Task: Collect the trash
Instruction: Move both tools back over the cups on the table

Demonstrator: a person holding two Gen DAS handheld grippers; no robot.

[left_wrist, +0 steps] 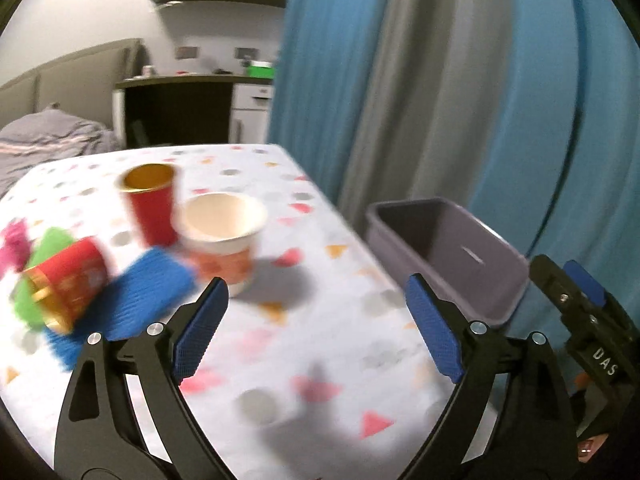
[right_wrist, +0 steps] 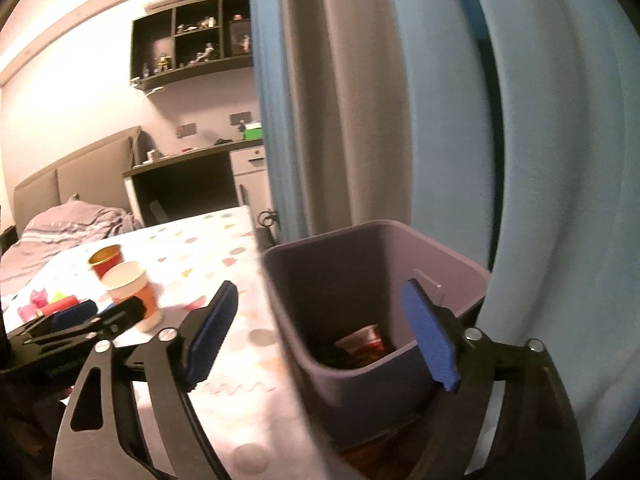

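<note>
Trash cups (left_wrist: 222, 236) on table (left_wrist: 344, 344), both claws (left_wrist: 316, 316) (right_wrist: 320, 328) spread wide, empty, beside bin (right_wrist: 400, 248).

Left tool (left_wrist: 316, 292) jaws spread wide and empty, right tool (right_wrist: 320, 304) likewise gaping, nothing between its pads

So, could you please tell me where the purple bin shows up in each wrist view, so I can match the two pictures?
Left wrist view: the purple bin sits right of centre, beside the table's right edge, in front of the blue curtain.
Right wrist view: the bin fills the lower centre, seen from above between the jaws, with a reddish cup at its bottom.
Shared landmark: the white paper cup on the patterned tablecloth.
</note>
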